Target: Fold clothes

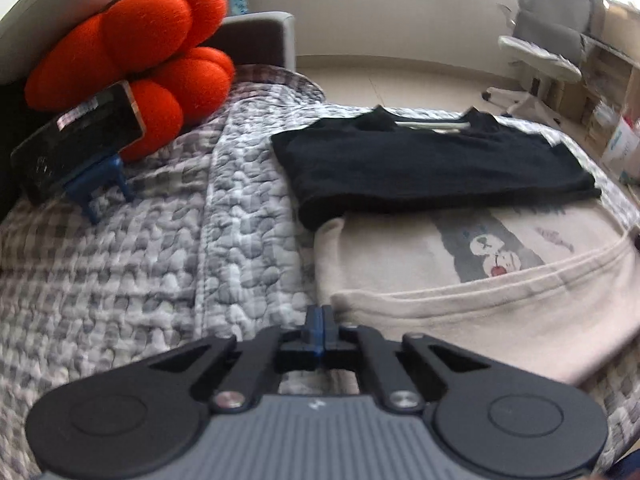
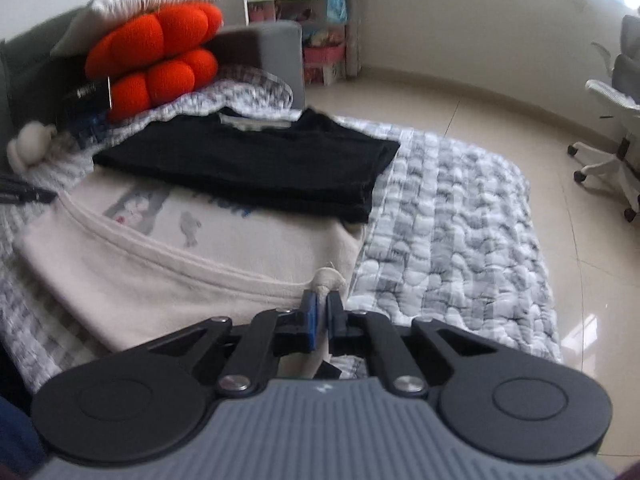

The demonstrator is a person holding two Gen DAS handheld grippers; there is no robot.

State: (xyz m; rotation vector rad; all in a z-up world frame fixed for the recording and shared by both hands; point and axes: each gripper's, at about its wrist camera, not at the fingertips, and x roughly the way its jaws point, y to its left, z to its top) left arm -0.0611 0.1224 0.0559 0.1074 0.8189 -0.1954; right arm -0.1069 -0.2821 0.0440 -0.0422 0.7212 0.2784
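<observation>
A cream shirt (image 1: 460, 320) (image 2: 168, 264) with a cartoon print lies flat on the grey-white quilt (image 1: 140, 260) (image 2: 448, 232). Its near band is doubled over towards the print. My left gripper (image 1: 323, 314) is shut at the shirt's near left corner, where the cloth meets its fingertips. My right gripper (image 2: 325, 300) is shut on the near right corner, and a small tuft of cream cloth sticks up between its fingers. A folded black T-shirt (image 1: 432, 168) (image 2: 264, 160) rests beyond, overlapping the cream shirt's far edge. The left gripper's dark tip (image 2: 28, 194) shows at the right wrist view's left border.
An orange lobed cushion (image 1: 136, 48) (image 2: 160, 56) and a phone (image 1: 80, 140) on a blue stand sit at the back left of the quilt. A grey sofa arm (image 1: 256, 40), a white plush (image 2: 30, 144), an office chair (image 1: 536, 60) and a shelf (image 2: 296, 20) stand around the tiled floor (image 2: 520, 112).
</observation>
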